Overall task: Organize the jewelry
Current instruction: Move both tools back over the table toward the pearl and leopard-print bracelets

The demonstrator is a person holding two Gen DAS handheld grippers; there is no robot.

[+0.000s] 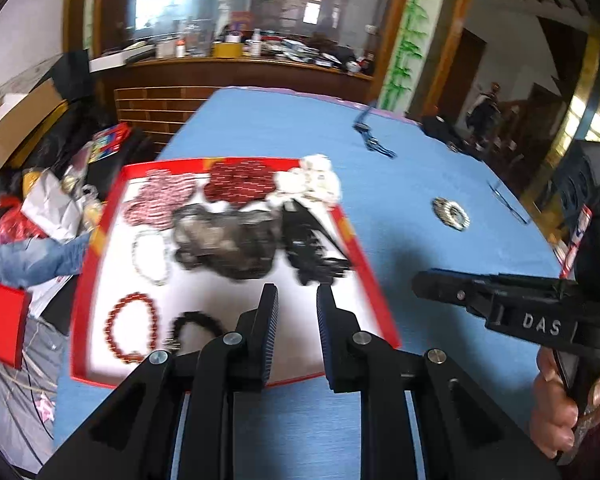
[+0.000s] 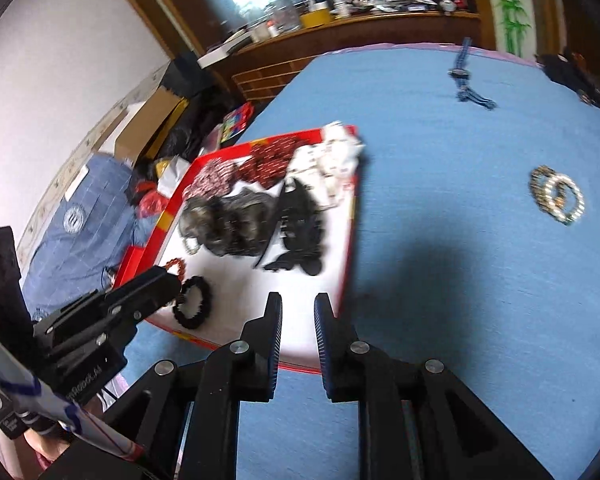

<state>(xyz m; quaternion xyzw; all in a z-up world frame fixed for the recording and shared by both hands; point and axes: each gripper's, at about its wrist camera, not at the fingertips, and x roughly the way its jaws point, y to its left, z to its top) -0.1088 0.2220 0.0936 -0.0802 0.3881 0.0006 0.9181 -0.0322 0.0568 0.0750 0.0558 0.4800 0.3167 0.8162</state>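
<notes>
Left wrist view has the blue cloth-covered table in a wood-panelled room with a cluttered wooden counter behind. Red-rimmed white tray of beaded bracelets sits by the table's left edge; pale beaded bracelets lie loose toward the right edge. Left gripper and right gripper are both narrowly parted, empty. Only the right wrist view shows a blue jacket on the floor.

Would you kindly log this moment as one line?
left hand-held gripper: open, empty | right hand-held gripper: open, empty | red tray: jewelry inside | bracelets: on cloth
</notes>
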